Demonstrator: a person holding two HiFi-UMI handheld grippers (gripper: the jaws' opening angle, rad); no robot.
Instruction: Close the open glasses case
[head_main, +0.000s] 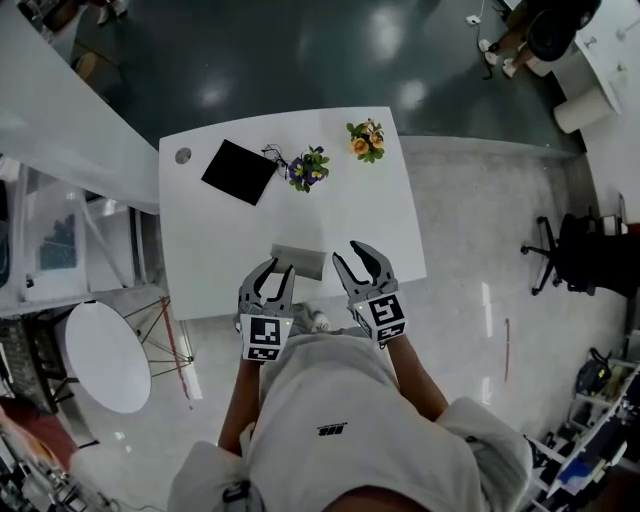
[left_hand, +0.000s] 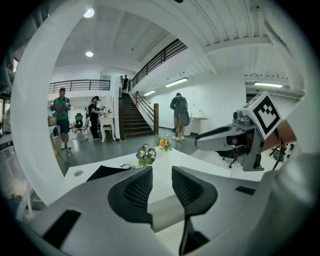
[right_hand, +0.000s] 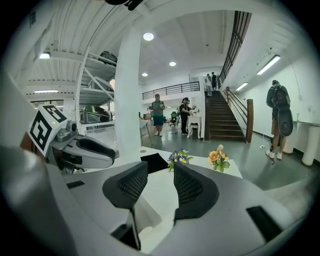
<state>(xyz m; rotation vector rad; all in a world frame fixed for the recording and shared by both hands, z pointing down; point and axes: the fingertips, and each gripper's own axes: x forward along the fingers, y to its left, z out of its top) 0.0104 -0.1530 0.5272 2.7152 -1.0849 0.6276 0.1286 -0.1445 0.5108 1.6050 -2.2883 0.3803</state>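
A grey glasses case (head_main: 298, 261) lies near the front edge of the white table (head_main: 220, 240); from above I cannot tell whether its lid is up. My left gripper (head_main: 279, 269) is open just at the case's left front corner. My right gripper (head_main: 350, 256) is open a little to the right of the case. In the left gripper view the left gripper (left_hand: 161, 173) has nothing between its jaws, and the case (left_hand: 167, 212) shows pale below them. The right gripper view shows the right gripper (right_hand: 160, 171) empty too, the case (right_hand: 143, 214) low and left of it.
A flat black square (head_main: 239, 171) lies at the table's back left, with a thin cable beside it. Purple flowers (head_main: 307, 168) and orange flowers (head_main: 366, 140) stand at the back. A round white side table (head_main: 100, 355) is at the left. People stand far off by the stairs (left_hand: 129, 117).
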